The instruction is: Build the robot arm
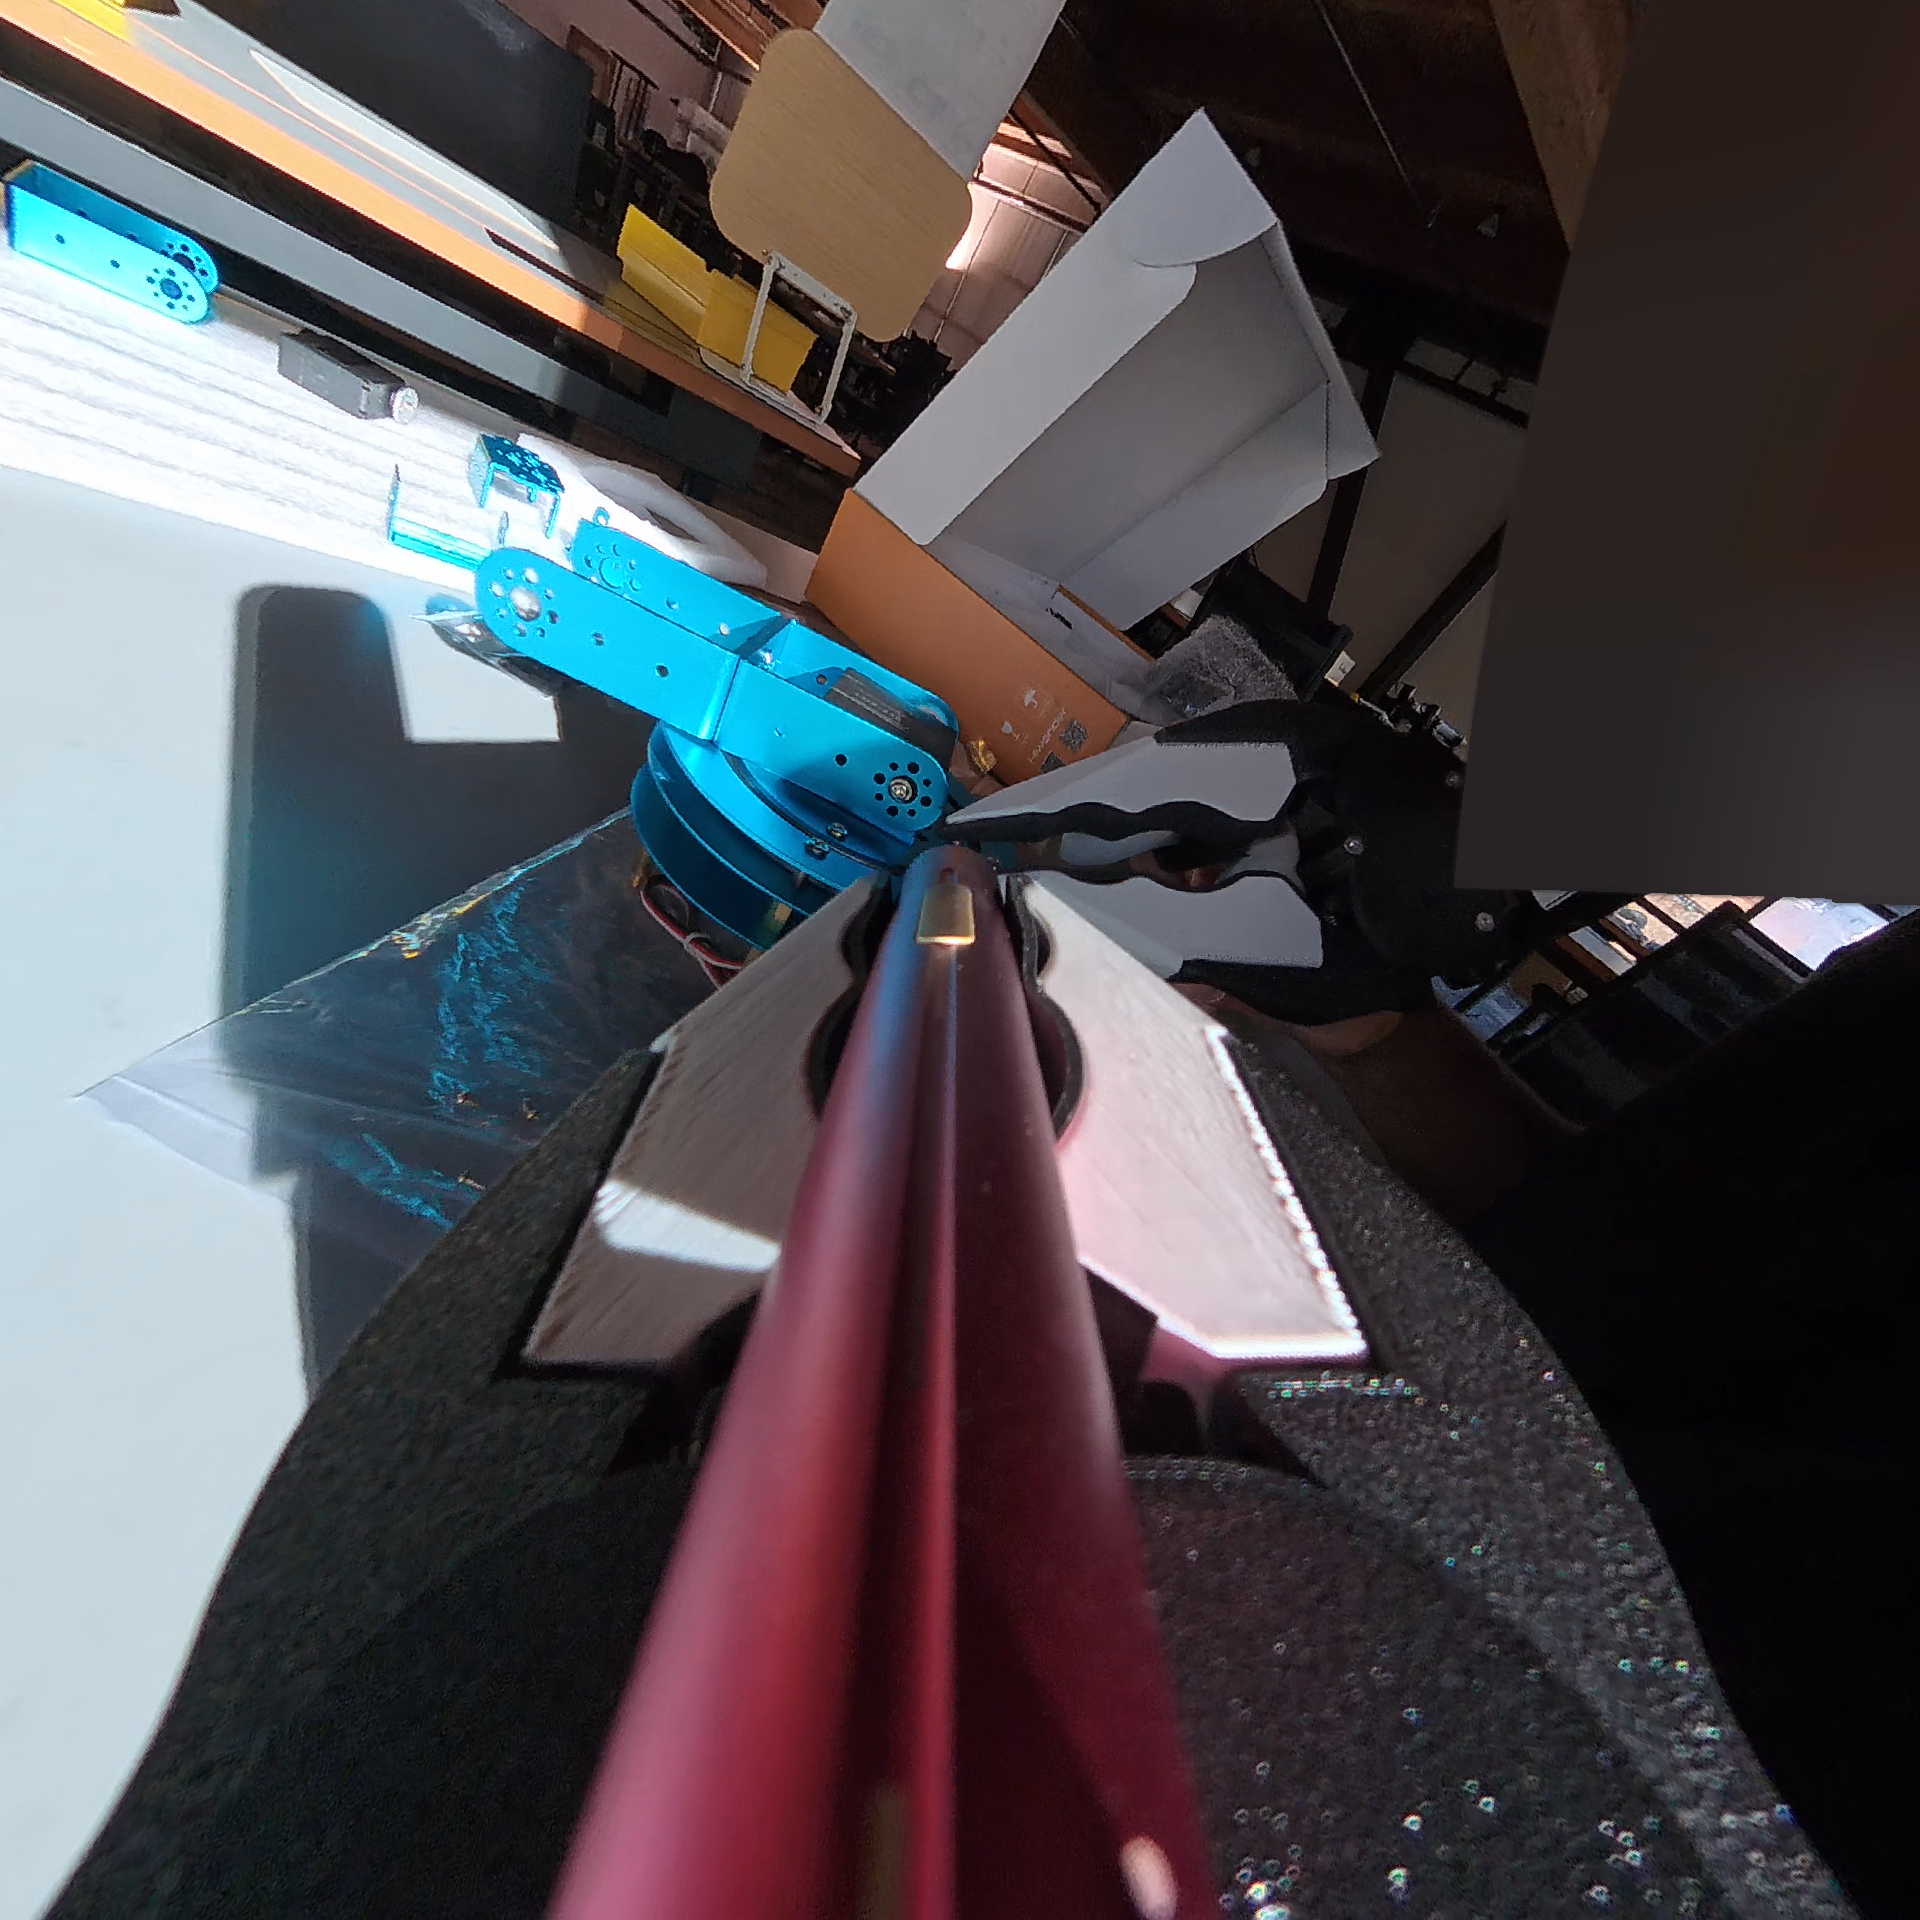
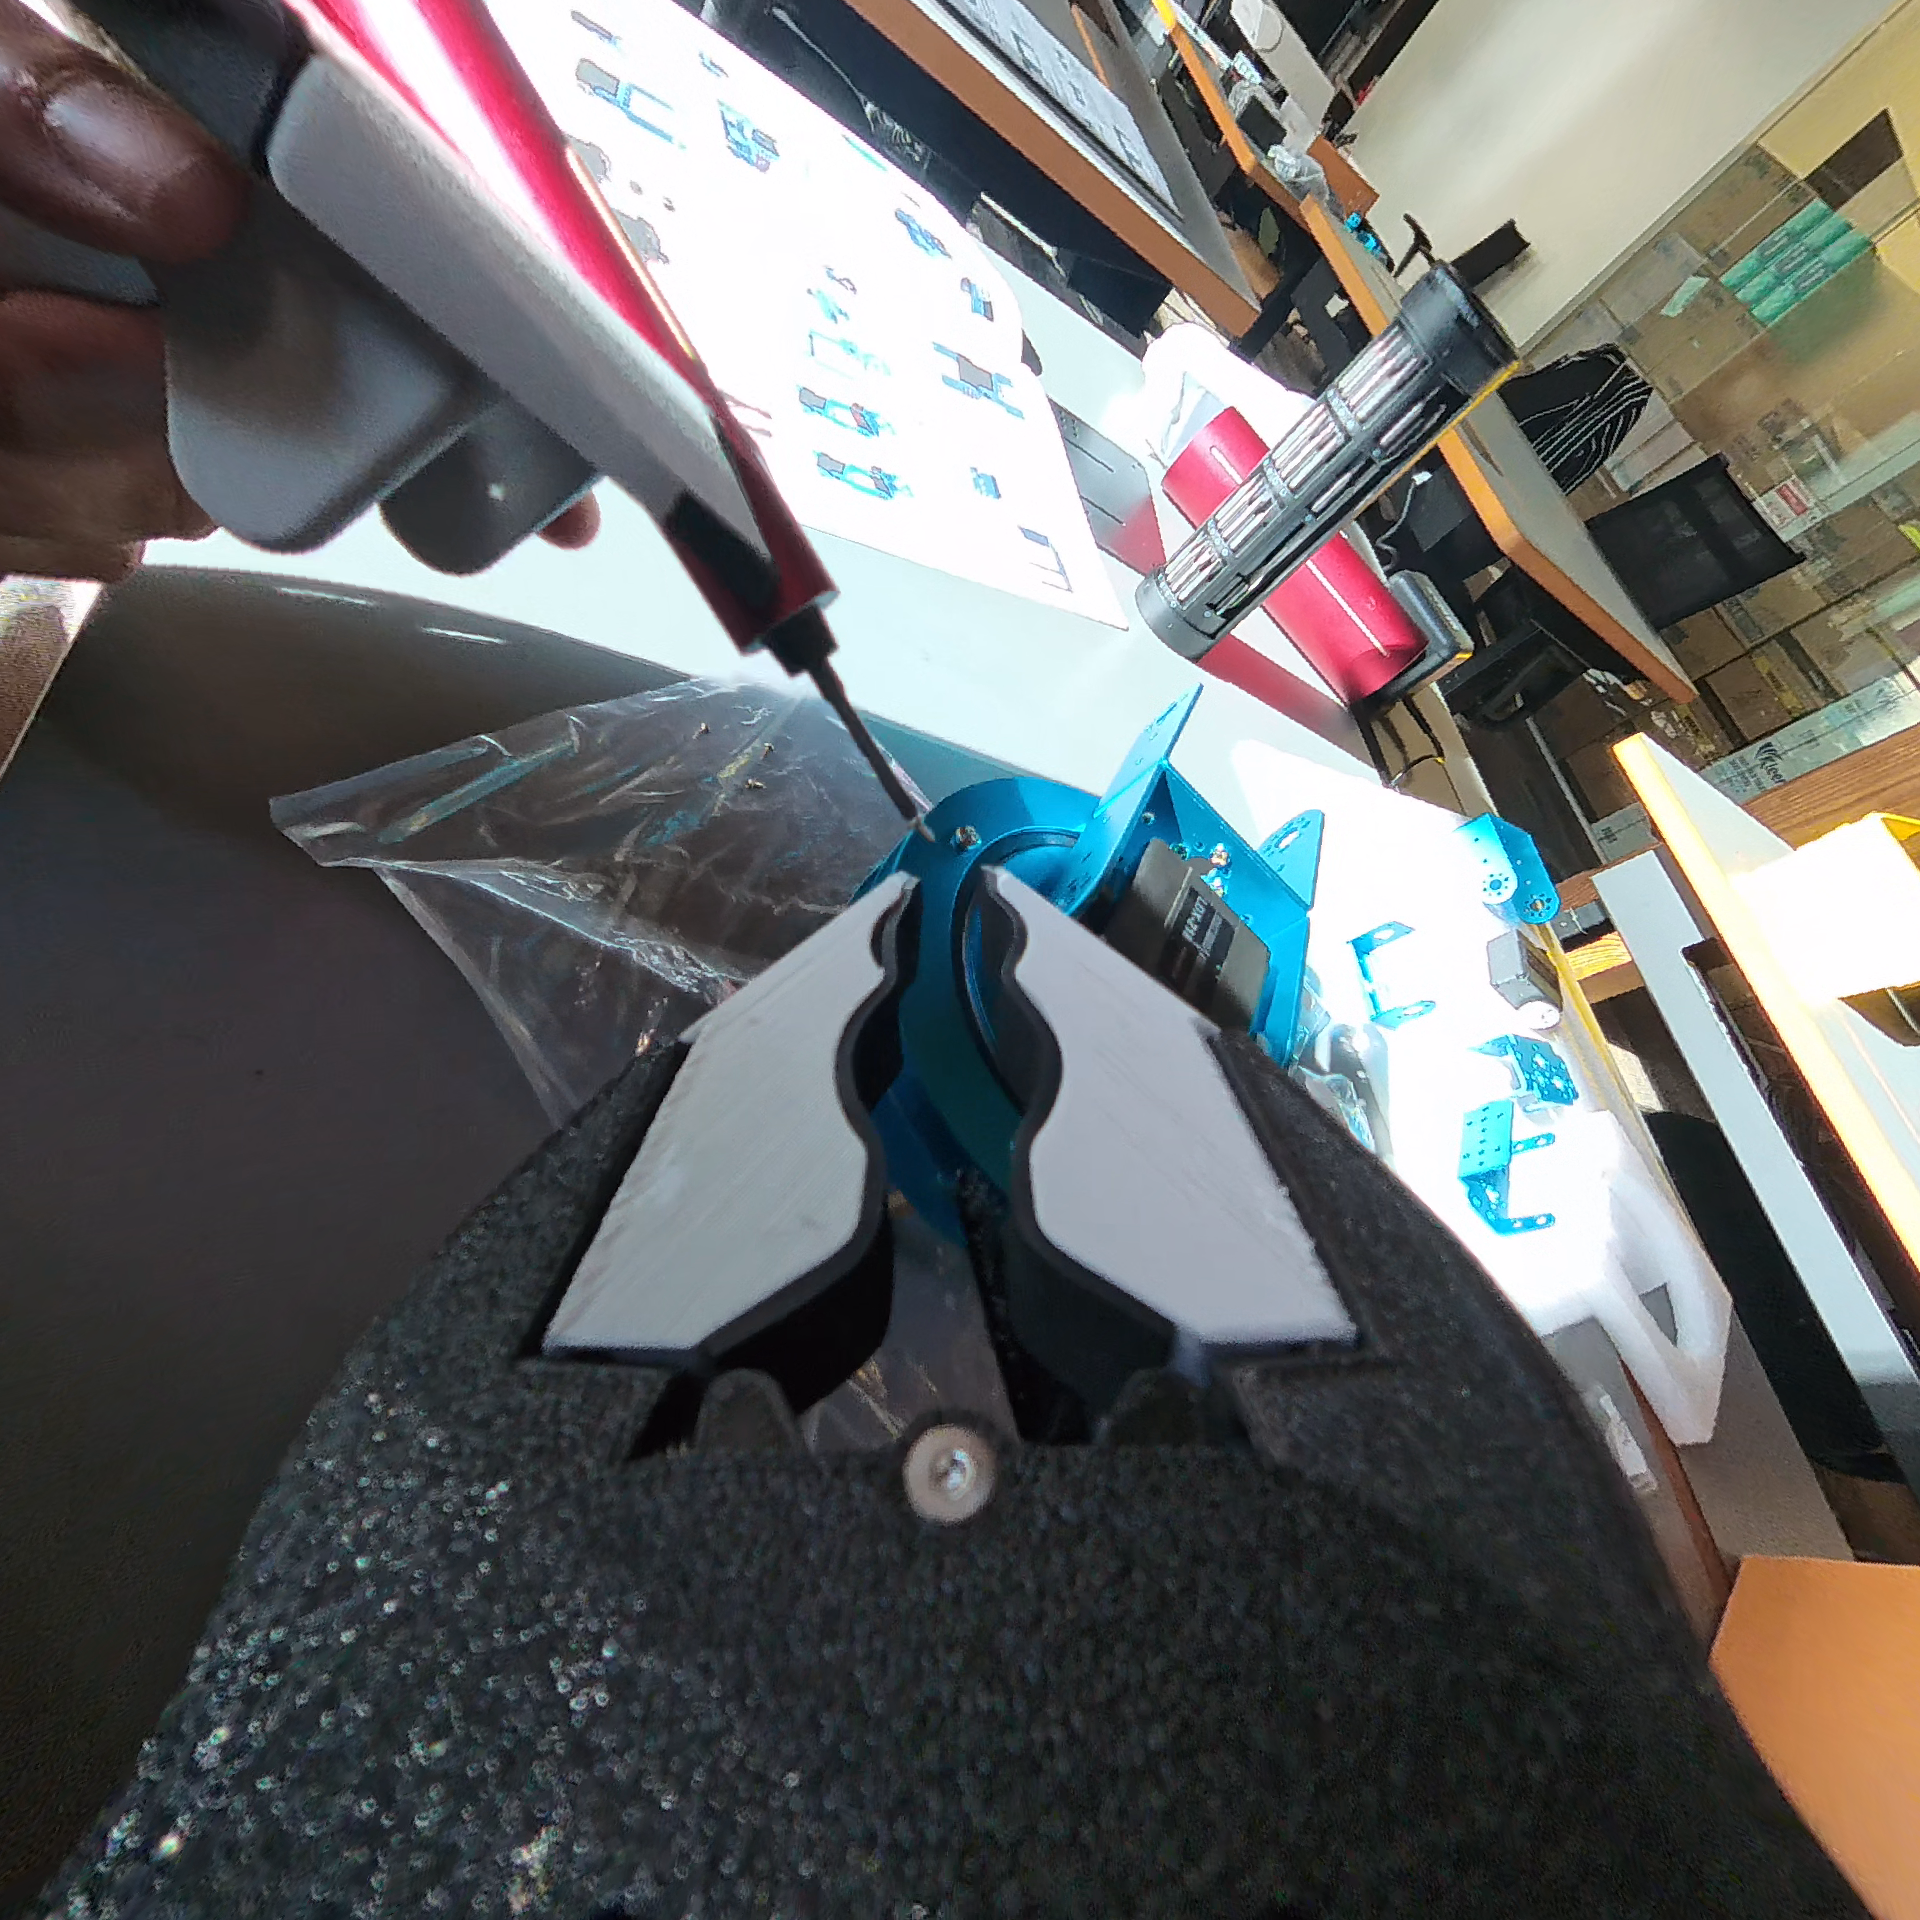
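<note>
The blue metal turntable base [image 2: 940, 1039] of a small robot-arm kit sits on the white surface [image 2: 966, 644] beside a clear plastic bag [image 2: 582, 831]; it looks rigid, fairly weighty and smooth-sided, best taken across its disc rim. The right claw [image 2: 948, 883] is nearly closed on that rim. The left claw [image 1: 940, 883] is clamped on a slim red electric screwdriver [image 2: 665, 343], stiff and slick, its bit at a screw [image 2: 966, 834] on the base's top, with blue brackets [image 2: 1496, 1164] on white foam [image 2: 1621, 1299] beyond.
</note>
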A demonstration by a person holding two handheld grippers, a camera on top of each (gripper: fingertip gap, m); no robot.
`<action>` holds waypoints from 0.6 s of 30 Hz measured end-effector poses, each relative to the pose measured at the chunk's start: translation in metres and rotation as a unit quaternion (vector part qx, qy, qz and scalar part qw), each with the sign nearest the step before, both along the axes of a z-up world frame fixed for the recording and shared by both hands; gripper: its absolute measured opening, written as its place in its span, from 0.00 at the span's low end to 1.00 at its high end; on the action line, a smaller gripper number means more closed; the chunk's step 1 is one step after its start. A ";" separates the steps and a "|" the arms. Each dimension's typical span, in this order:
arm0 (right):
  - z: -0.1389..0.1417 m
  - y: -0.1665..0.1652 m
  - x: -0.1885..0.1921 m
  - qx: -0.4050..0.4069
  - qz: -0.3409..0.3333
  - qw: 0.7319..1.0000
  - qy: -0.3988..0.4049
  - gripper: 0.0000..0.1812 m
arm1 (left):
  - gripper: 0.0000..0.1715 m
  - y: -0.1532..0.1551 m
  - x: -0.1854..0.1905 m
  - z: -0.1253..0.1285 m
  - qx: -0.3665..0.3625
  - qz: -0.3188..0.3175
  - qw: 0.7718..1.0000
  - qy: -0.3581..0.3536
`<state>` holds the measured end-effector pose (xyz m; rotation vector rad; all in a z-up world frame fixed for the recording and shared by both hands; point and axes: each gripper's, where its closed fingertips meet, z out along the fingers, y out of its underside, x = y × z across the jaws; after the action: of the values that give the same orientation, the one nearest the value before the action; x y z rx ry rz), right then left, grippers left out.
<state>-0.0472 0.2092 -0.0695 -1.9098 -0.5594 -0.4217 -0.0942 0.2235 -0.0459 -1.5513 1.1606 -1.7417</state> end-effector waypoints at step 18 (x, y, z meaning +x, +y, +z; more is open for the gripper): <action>0.020 -0.008 0.061 0.016 -0.010 0.953 0.303 0.48 | 0.12 0.006 0.027 -0.004 -0.047 0.031 0.998 -0.020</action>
<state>0.0139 0.2015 -0.0494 -1.8873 -0.1229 0.1503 -0.0674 0.2299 -0.0495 -1.5815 1.0128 -1.8004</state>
